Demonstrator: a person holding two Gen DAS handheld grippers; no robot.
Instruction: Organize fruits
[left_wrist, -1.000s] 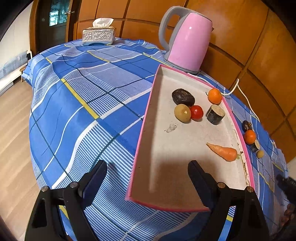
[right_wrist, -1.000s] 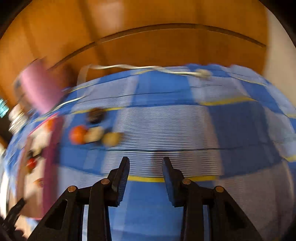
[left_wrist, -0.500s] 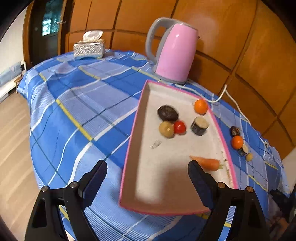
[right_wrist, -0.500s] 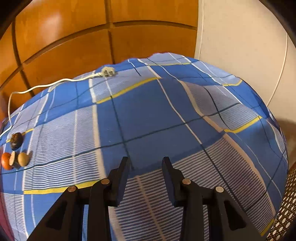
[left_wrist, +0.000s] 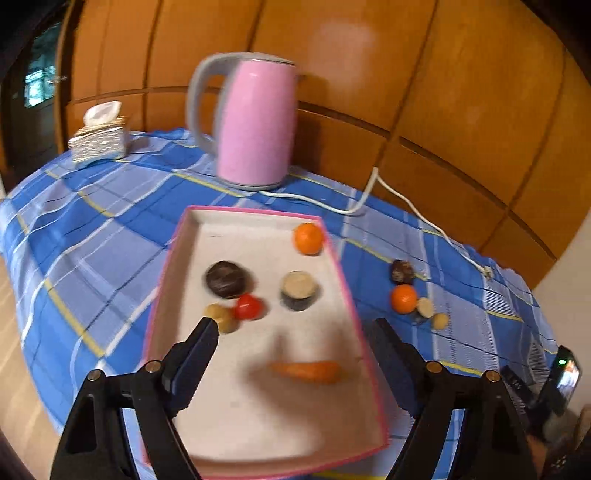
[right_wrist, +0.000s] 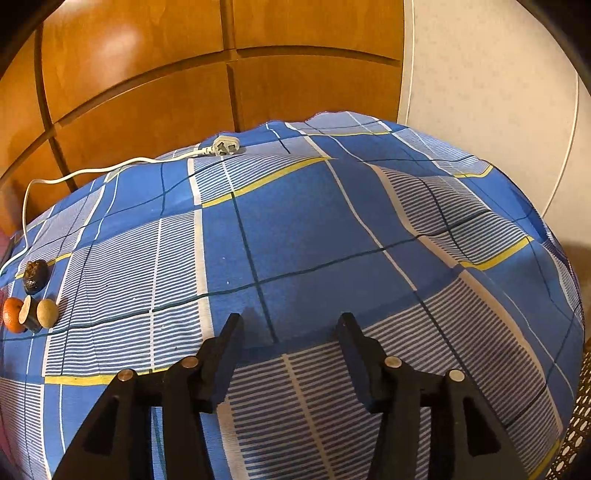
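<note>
Left wrist view: my left gripper (left_wrist: 291, 332) hangs tilted down over the near half of a pink-rimmed tray (left_wrist: 343, 291), its black jaws spread wide but closing, with nothing gripped between them. Just beyond them a carrot (left_wrist: 308, 370) lies flat on the tray's pale floor, its long axis running across the picture, thick end to the right, thin tip to the left. Farther in I see a tan round fruit (left_wrist: 223, 317) touching a small red tomato (left_wrist: 248, 306), a dark wrinkled fruit (left_wrist: 226, 278), a cut dark stub with a pale face (left_wrist: 299, 290) and an orange (left_wrist: 308, 239) in the far right corner. Right of the tray, on the blue checked cloth (left_wrist: 110, 236), sits a small cluster: a dark fruit (left_wrist: 402, 271), a second orange (left_wrist: 403, 298) and two pale pieces. A pink kettle (left_wrist: 255, 122) stands behind the tray.

In the right wrist view my right gripper (right_wrist: 291, 332) points down over bare cloth, jaws parted, opening and empty; the same cluster (right_wrist: 31, 306) lies well apart at far left
</note>
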